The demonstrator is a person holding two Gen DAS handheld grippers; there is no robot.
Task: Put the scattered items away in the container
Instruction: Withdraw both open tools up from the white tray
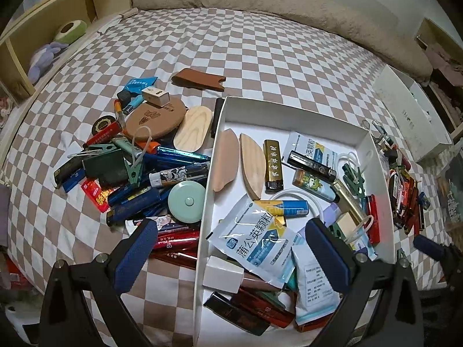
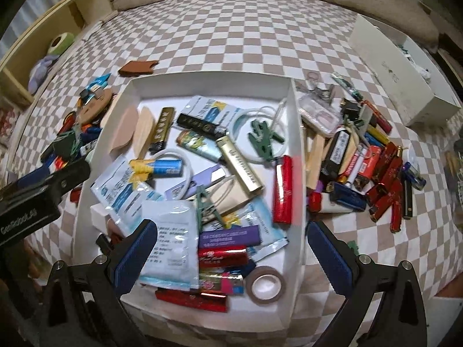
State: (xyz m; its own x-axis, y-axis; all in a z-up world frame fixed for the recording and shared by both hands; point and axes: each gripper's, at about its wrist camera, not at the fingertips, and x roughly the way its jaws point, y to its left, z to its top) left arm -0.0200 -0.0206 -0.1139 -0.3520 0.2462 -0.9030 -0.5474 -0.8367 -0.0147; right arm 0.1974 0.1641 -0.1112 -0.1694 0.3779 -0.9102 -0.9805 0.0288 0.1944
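While both grippers, left (image 1: pixel 228 248) and right (image 2: pixel 231 248), hover jaws apart (nothing held), a red lighter (image 2: pixel 283 189) lies at the white box's (image 2: pixel 208 86) three o'clock wall.

In the right wrist view a red lighter (image 2: pixel 283 188) at three o'clock in the white box (image 2: pixel 298 133) was smeared with motion blur along its right side. The box's near edge was hidden behind the blue fingers (image 2: pixel 136 256). Print on the sachets (image 2: pixel 170 243) was too small to read.

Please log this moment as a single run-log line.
left gripper: open, empty | right gripper: open, empty, over white box | piles left and right of box remain
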